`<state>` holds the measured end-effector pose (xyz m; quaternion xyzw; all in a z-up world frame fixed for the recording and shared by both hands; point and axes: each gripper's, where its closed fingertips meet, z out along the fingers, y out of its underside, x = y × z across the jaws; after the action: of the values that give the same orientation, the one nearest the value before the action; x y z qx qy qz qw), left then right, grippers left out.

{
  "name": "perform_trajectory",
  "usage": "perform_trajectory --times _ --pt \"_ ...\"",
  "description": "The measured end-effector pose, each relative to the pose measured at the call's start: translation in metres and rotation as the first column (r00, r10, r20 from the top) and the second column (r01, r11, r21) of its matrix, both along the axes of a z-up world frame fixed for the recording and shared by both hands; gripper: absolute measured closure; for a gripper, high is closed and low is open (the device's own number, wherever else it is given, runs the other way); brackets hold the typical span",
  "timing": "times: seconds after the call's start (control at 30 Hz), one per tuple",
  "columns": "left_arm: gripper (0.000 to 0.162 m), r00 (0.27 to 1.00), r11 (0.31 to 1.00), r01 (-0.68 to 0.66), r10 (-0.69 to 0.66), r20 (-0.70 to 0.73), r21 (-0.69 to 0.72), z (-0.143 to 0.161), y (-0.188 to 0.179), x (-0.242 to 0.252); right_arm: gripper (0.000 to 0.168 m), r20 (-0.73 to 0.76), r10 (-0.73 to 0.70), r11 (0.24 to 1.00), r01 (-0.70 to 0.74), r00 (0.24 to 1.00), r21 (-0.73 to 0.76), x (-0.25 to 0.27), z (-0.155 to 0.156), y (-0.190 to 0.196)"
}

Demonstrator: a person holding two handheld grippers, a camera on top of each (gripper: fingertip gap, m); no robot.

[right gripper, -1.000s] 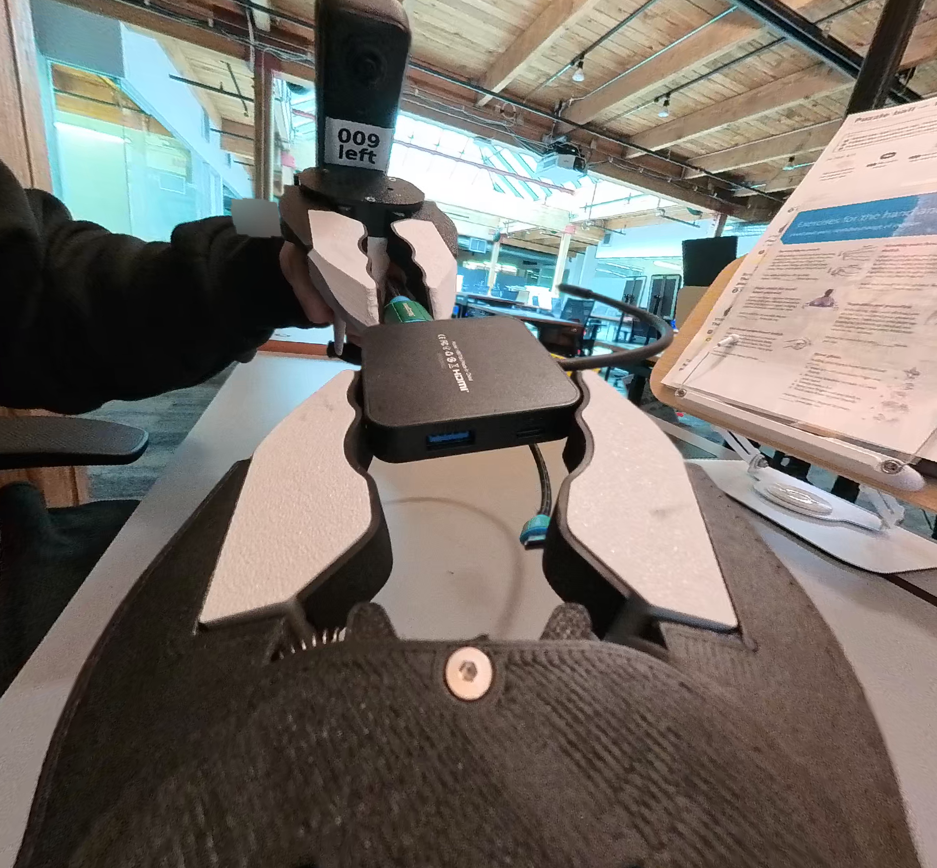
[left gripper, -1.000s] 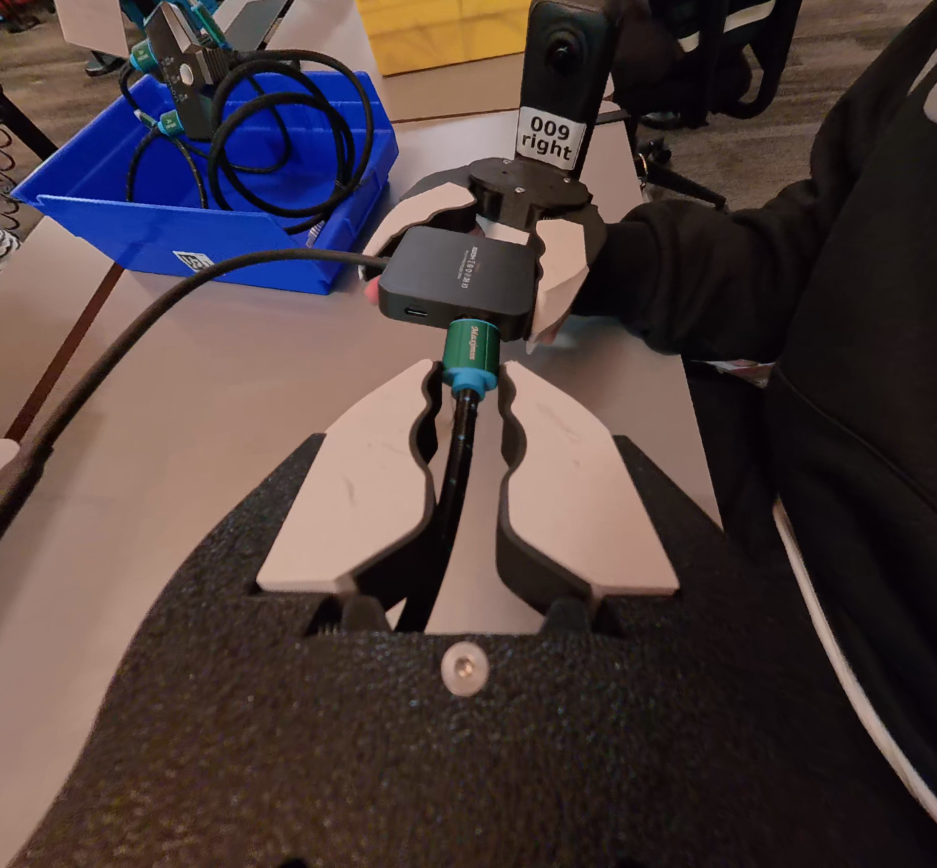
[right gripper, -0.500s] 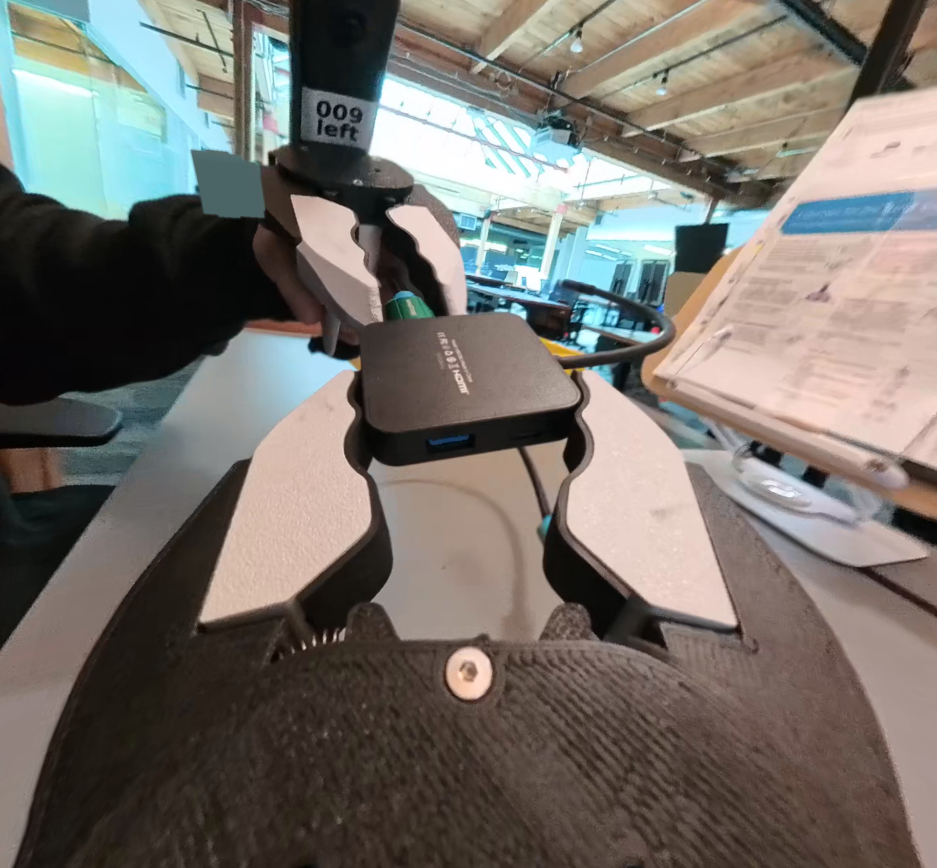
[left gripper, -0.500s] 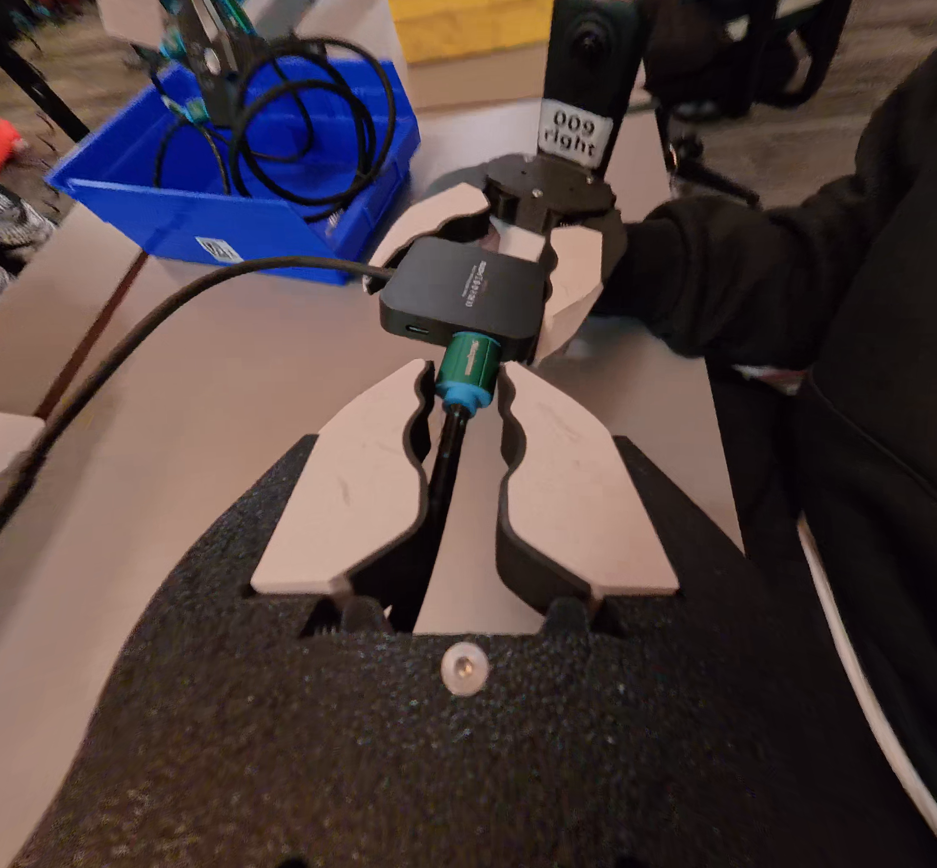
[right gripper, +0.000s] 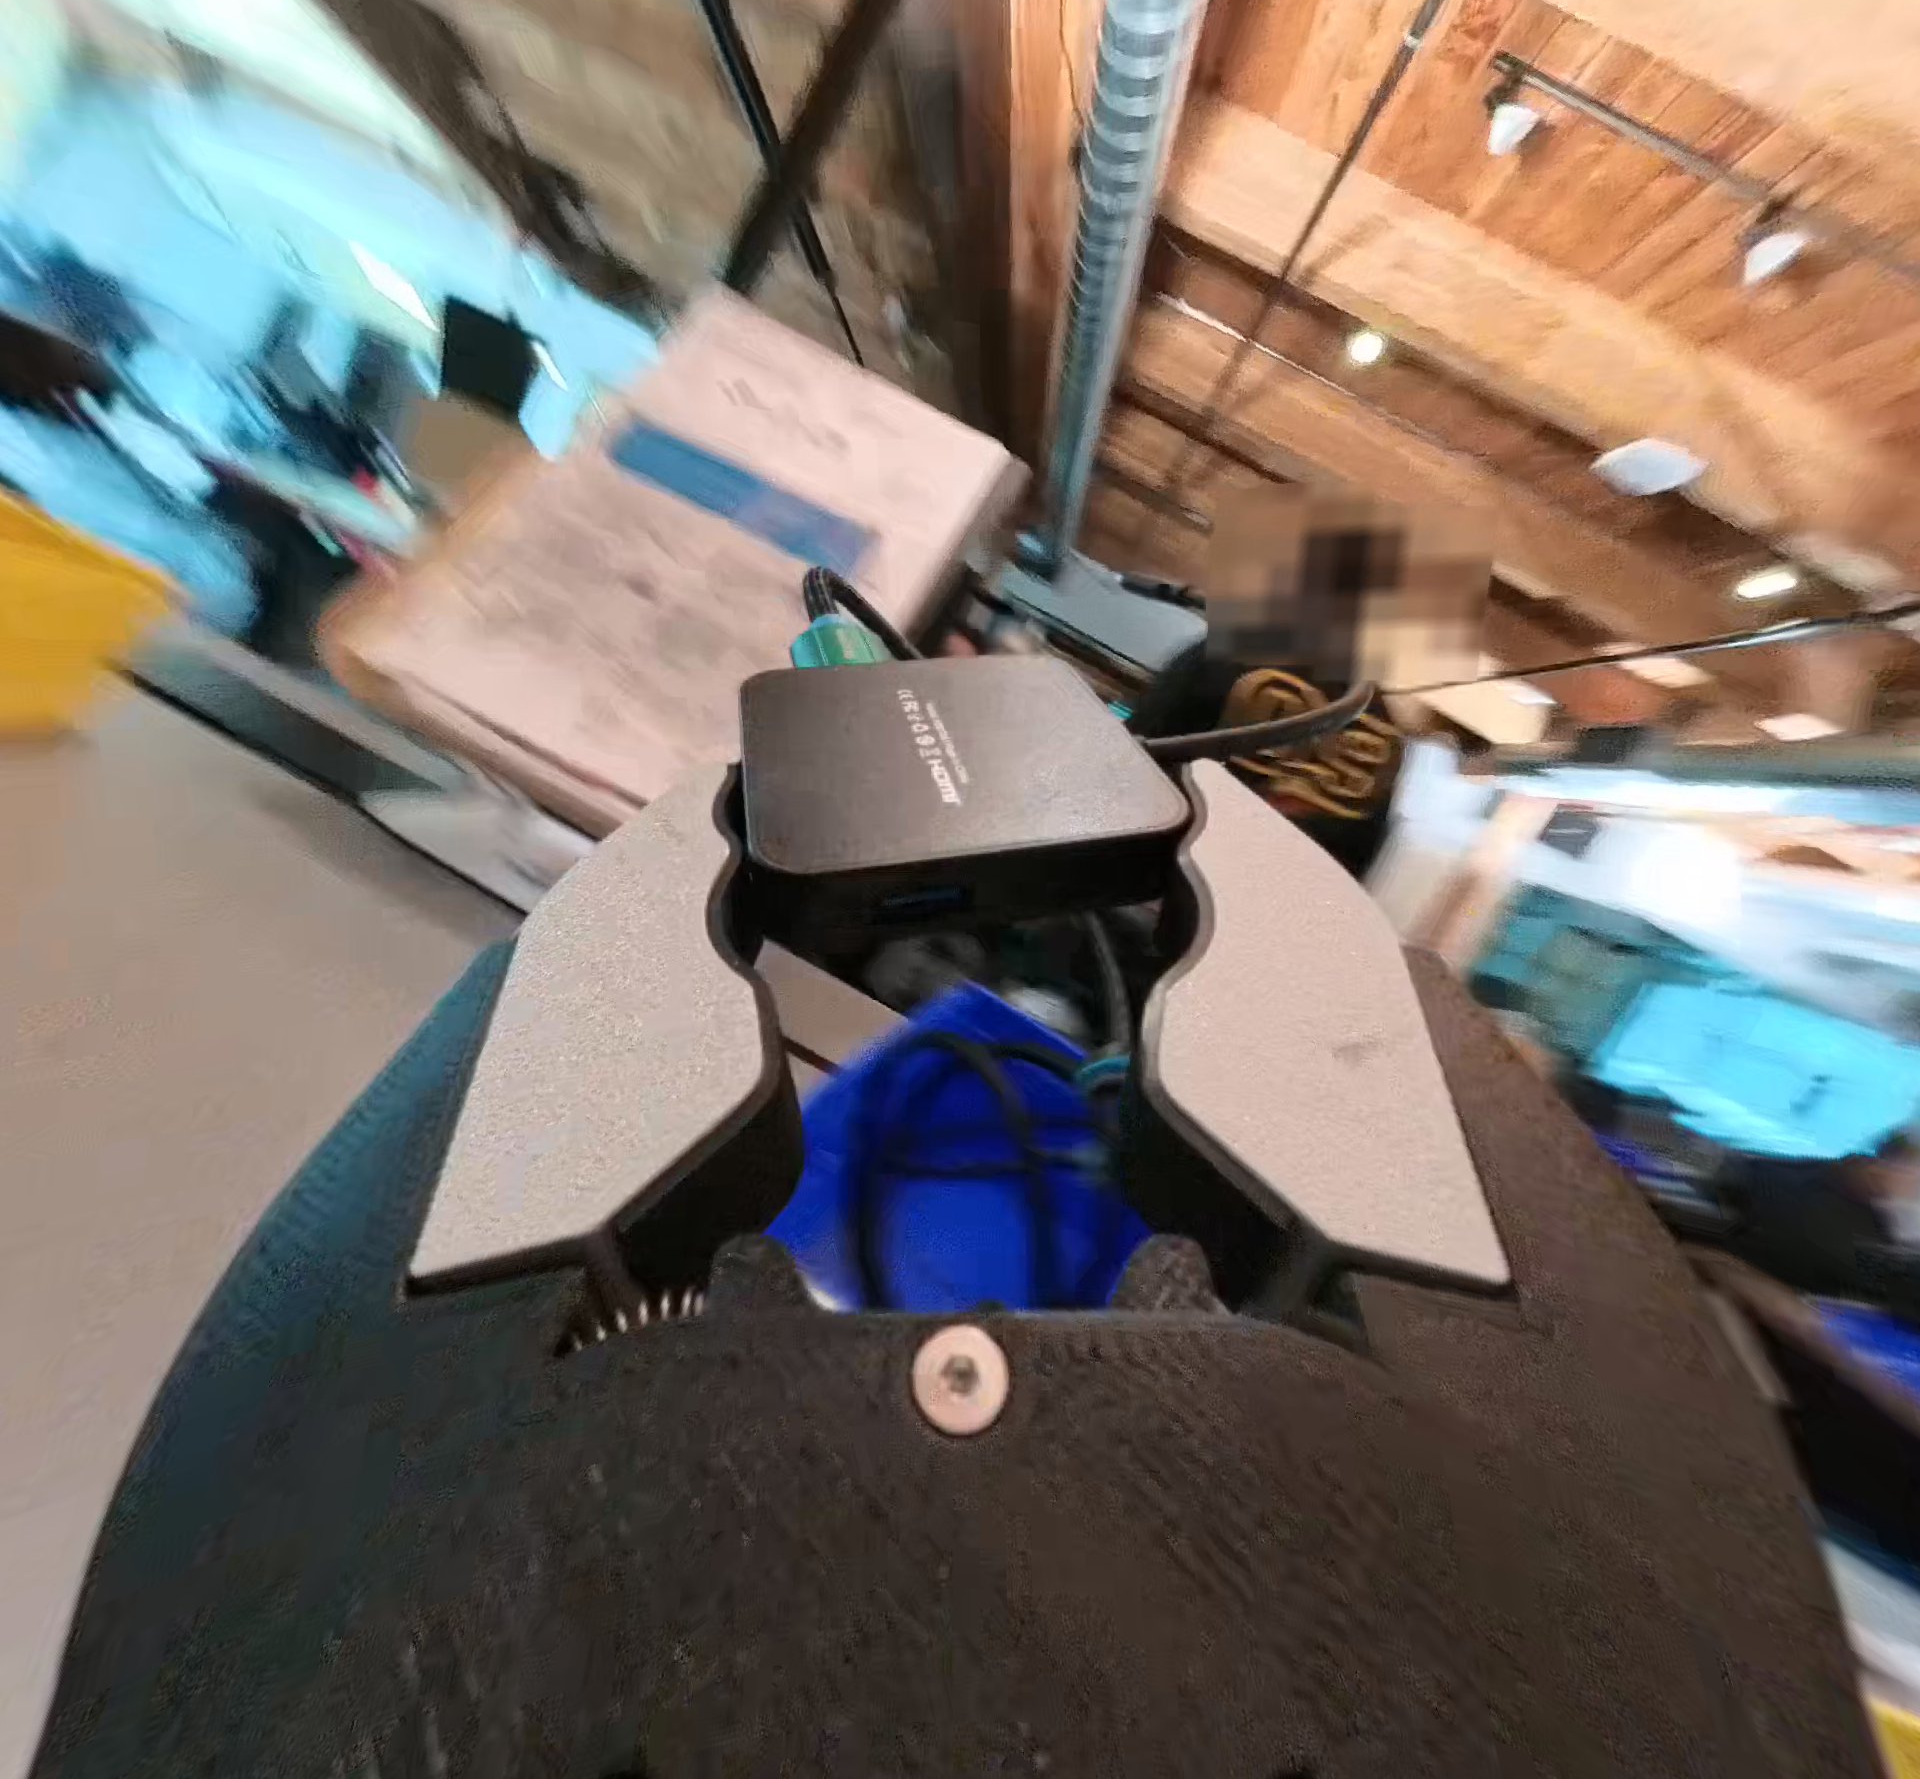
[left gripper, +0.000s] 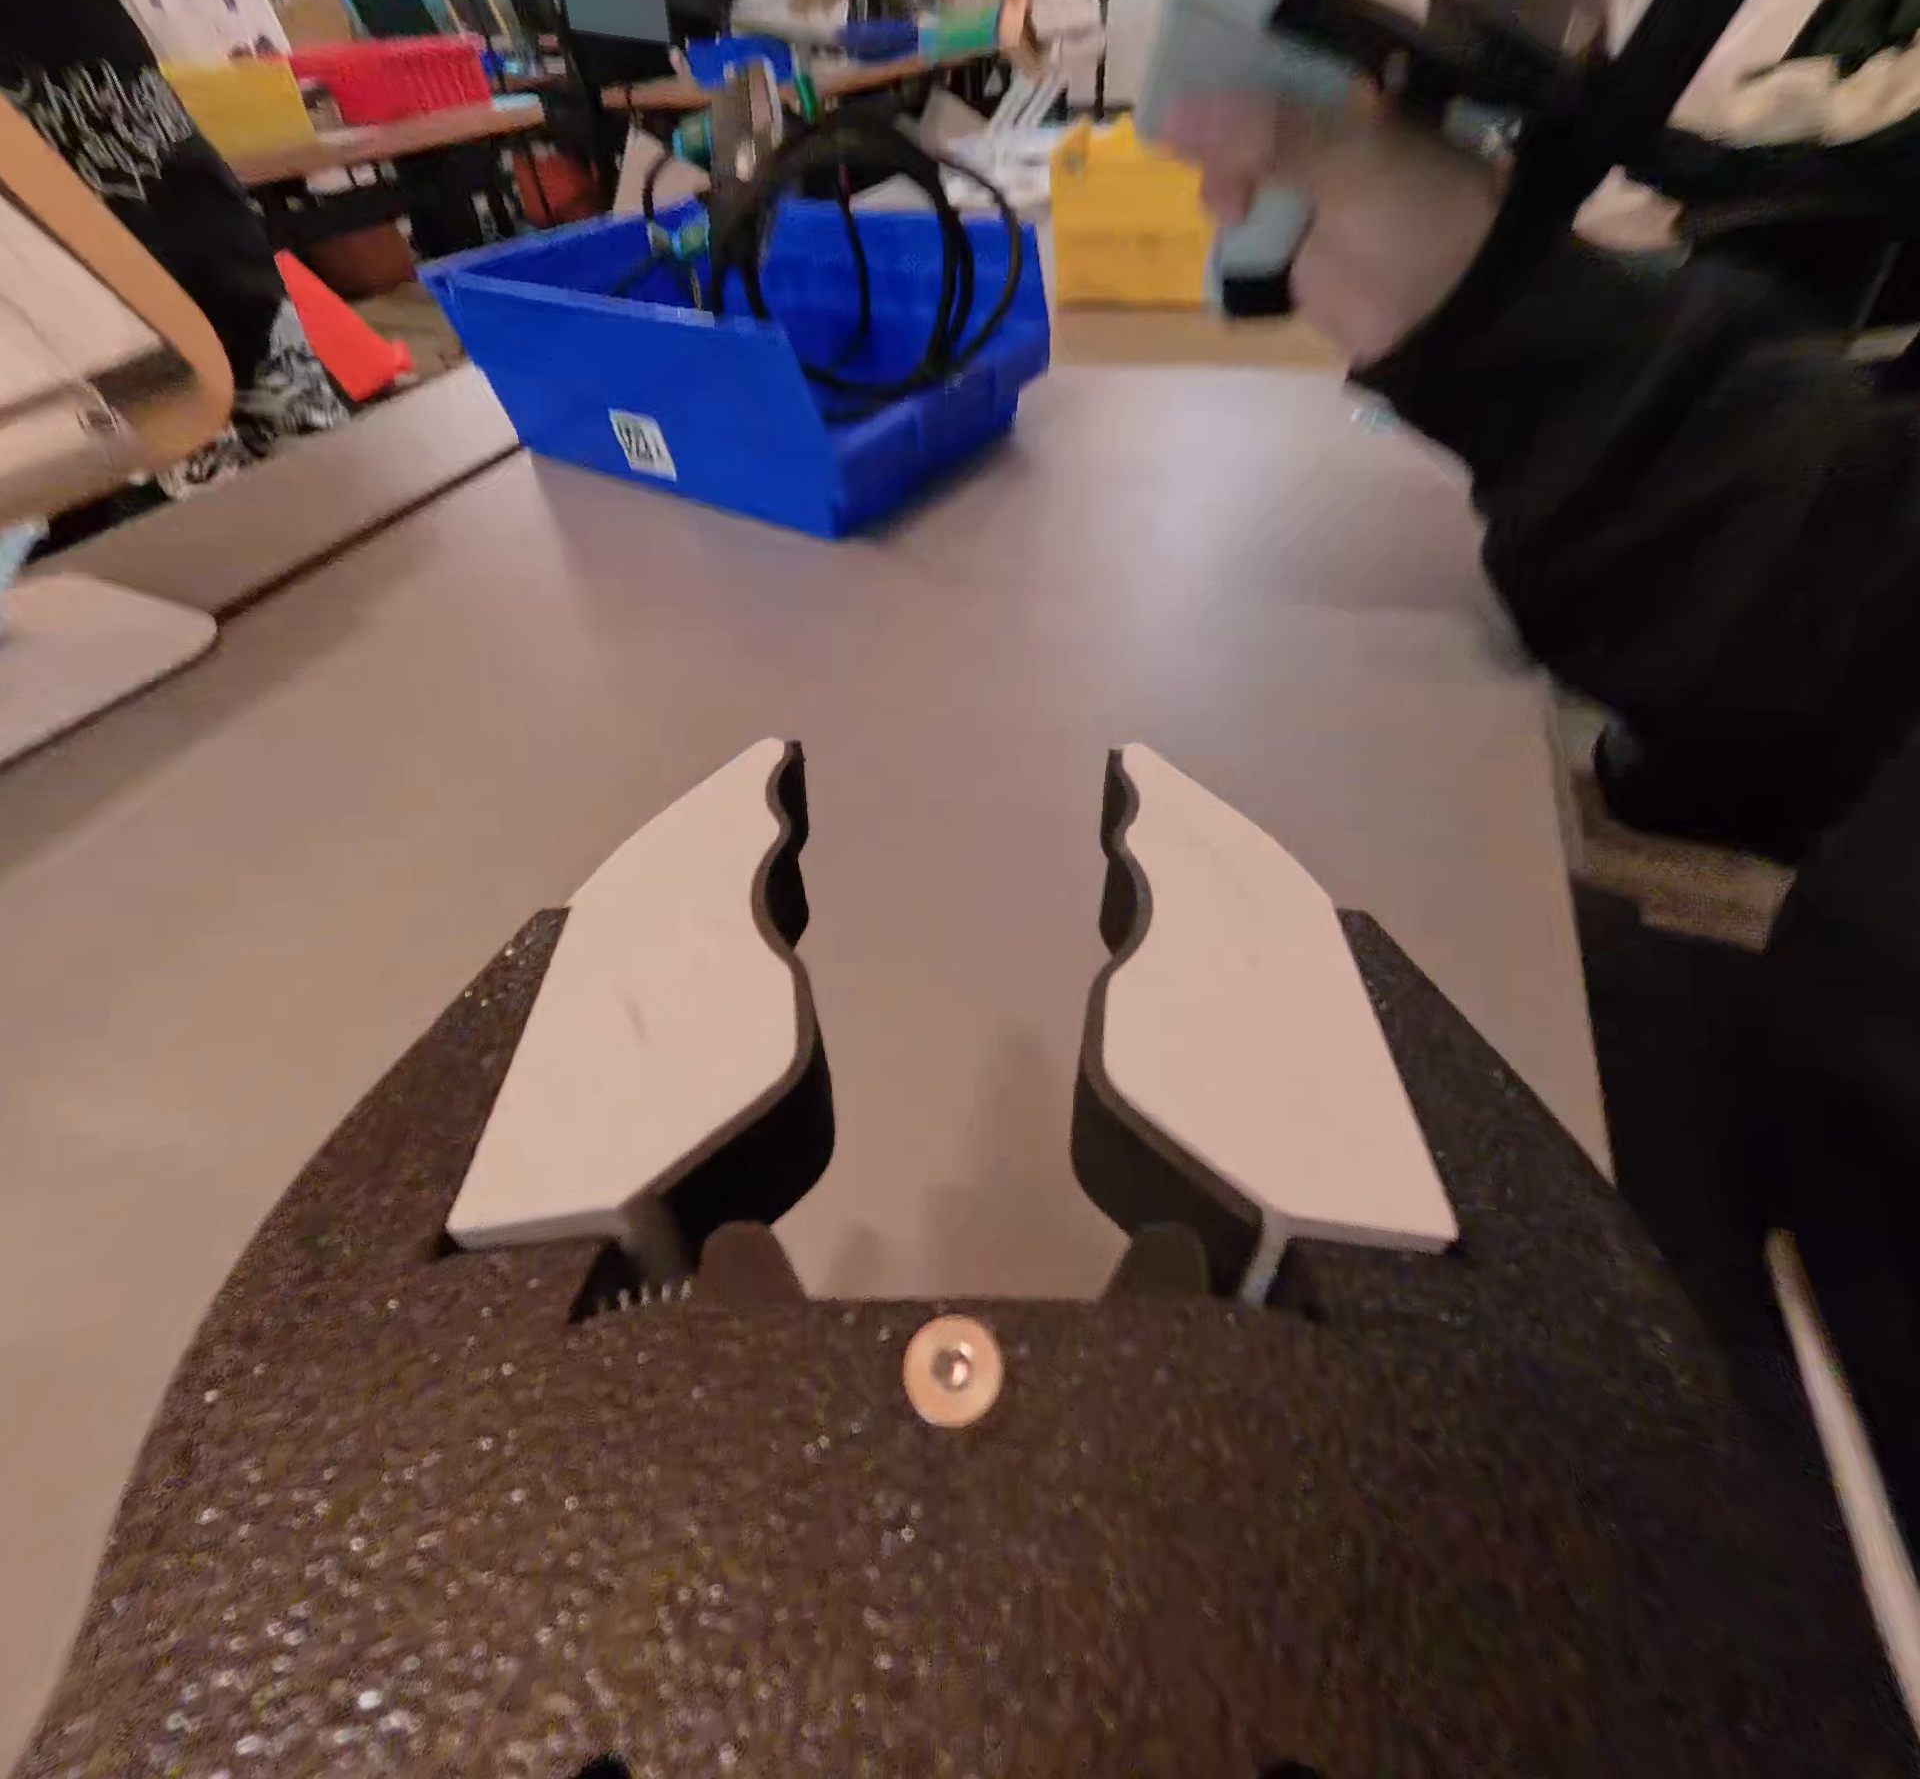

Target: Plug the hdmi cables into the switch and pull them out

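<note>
The switch [right gripper: 961,784], a flat black box with rounded corners and a matte top, sits clamped between the right tongs [right gripper: 961,836], held up in the air above the blue bin [right gripper: 935,1179] rather than facing the other hand as it did a second ago. The green-collared HDMI plug [right gripper: 836,640] is seated in its far edge, its black cable arching away; a second, thinner lead runs off the right side. What has changed is the left hand's part: half a second ago the left tongs [left gripper: 951,794] were closed around that cable just behind the plug, and now they stand open and empty over the bare desk [left gripper: 1195,586], swung off to look at the bin. So the cable has been let go while plugged in, which suggests the plugging half is done and the pulling-out is yet to come.

The tongs' faces are pale, flat and slightly grainy, with wavy inner edges set in rough black speckled bodies. The desk is smooth, dull grey-beige. The blue bin [left gripper: 748,379] is glossy hard plastic with sloped walls, holding loops of black cable [left gripper: 904,275]; behind it stands a yellow bin [left gripper: 1127,223]. The right wrist view is badly smeared by motion, so the bin below the switch is probably this same one.
</note>
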<state>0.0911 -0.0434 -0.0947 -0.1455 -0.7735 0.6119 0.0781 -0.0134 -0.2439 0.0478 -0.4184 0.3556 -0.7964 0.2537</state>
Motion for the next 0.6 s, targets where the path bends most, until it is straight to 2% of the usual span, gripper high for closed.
perform_trajectory --times 0.07,0.1,0.17,0.23,0.37,0.5,0.57,0.6 --pt "0.108 0.999 1.000 -0.005 0.003 0.039 0.028 -0.018 0.003 0.000 0.092 -0.194 -0.182 0.975 0.152 0.964 -0.160 0.007 0.002 -0.021" --pt "0.108 0.998 0.999 -0.008 0.006 0.058 0.044 -0.024 0.004 0.001 0.091 -0.309 -0.253 0.955 0.187 0.917 -0.229 0.013 0.000 -0.035" --pt "0.108 0.996 0.997 -0.024 0.018 0.082 0.073 -0.031 0.005 0.005 0.091 -0.504 -0.324 0.928 0.164 0.801 -0.335 0.028 -0.007 -0.062" --pt "0.107 0.997 0.997 -0.028 0.022 0.070 0.077 -0.031 0.007 0.006 0.091 -0.621 -0.352 0.903 0.081 0.700 -0.421 0.044 -0.009 -0.086" --pt "0.108 1.000 0.999 -0.016 0.017 -0.022 0.047 -0.026 0.007 0.005 0.091 -0.733 -0.487 0.799 -0.096 0.475 -0.593 0.072 -0.015 -0.127" --pt "0.107 0.999 0.998 0.013 -0.010 -0.048 0.069 -0.028 0.008 0.001 0.091 -0.819 -0.540 0.781 -0.248 0.195 -0.574 0.078 -0.057 -0.169" --pt "0.107 0.999 0.997 0.026 -0.022 -0.048 0.077 -0.029 0.009 -0.003 0.092 -0.819 -0.562 0.782 -0.249 0.113 -0.571 0.072 -0.069 -0.184" --pt "0.107 0.998 0.996 0.033 -0.030 -0.047 0.080 -0.029 0.009 -0.005 0.093 -0.823 -0.557 0.790 -0.236 0.111 -0.566 0.070 -0.071 -0.187"
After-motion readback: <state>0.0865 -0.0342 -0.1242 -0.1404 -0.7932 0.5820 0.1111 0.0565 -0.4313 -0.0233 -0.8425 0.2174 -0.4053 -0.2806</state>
